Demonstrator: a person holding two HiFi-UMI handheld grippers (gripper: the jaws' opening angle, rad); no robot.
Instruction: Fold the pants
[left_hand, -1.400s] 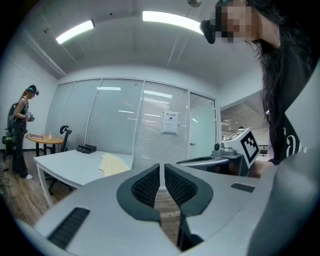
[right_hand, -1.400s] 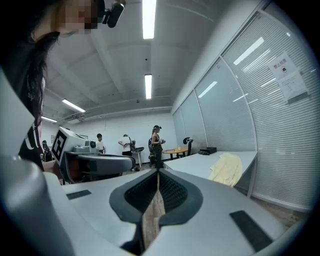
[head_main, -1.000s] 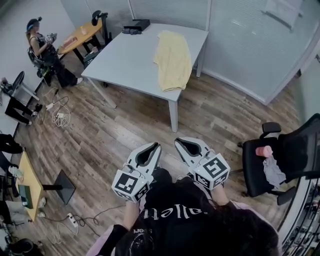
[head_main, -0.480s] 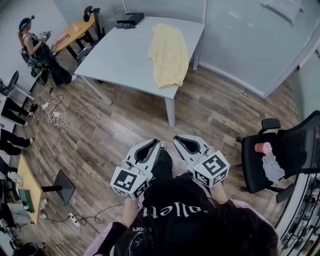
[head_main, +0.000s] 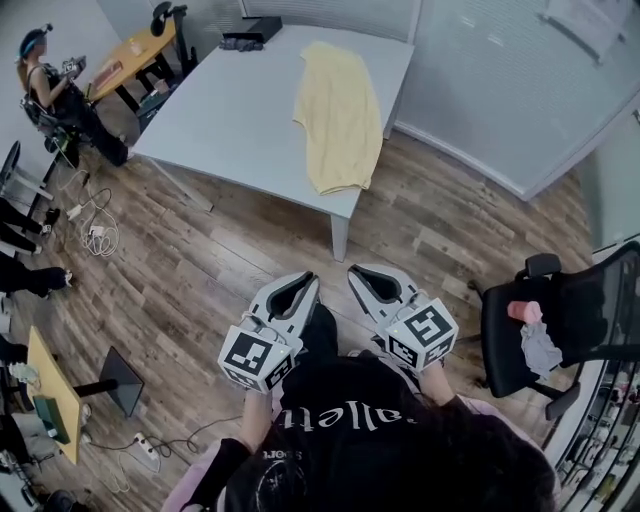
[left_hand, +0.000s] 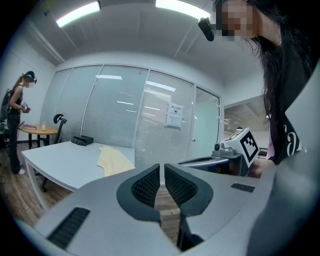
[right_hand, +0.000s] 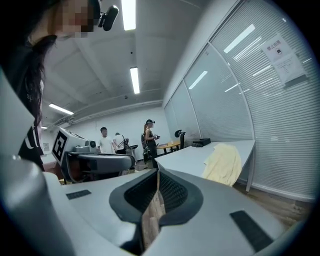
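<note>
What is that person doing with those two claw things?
A person holds a left gripper and a right gripper, both shut and empty, over the wooden floor, away from the table. The yellow pants lie on the table, one end drooping over its edge. Folding has not begun.

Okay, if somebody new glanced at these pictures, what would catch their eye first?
The pale yellow pants stand out most, lying lengthwise on the grey table at the top of the head view and reaching its near edge. Next come the left gripper and right gripper, both shut and empty, held side by side over the wood floor short of the table. A black office chair stands at the right.
</note>
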